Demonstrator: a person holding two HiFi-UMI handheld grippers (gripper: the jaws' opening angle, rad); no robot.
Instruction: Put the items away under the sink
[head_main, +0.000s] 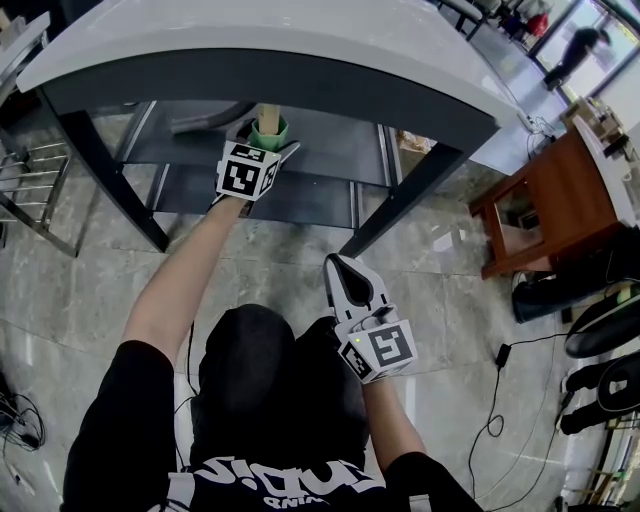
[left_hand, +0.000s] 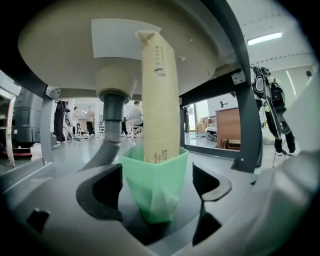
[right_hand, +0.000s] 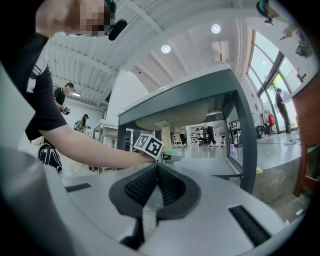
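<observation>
A: Black sleeve (head_main: 120, 430) sits closest in head view. Next is the right gripper (head_main: 337, 266), low over the floor (head_main: 250, 270), nr the person's body.
B: And the left gripper (head_main: 268, 138)?
A: It reaches under the sink (head_main: 250, 45), either side of a green cup (head_main: 280, 130) w/ a cardboard tube (head_main: 267, 112) in it, over the shelf (head_main: 330, 150).
B: Left gripper view?
A: Jaws released, wide apart. Cup is upright btw them w/ gaps both sides, no pad touching. Tube stands upright in the cup, drain hose (left_hand: 107, 150) behind and to its left.
B: Right gripper view?
A: Jaws clenched together, nothing btw them. It points twd the sink frame.
</observation>
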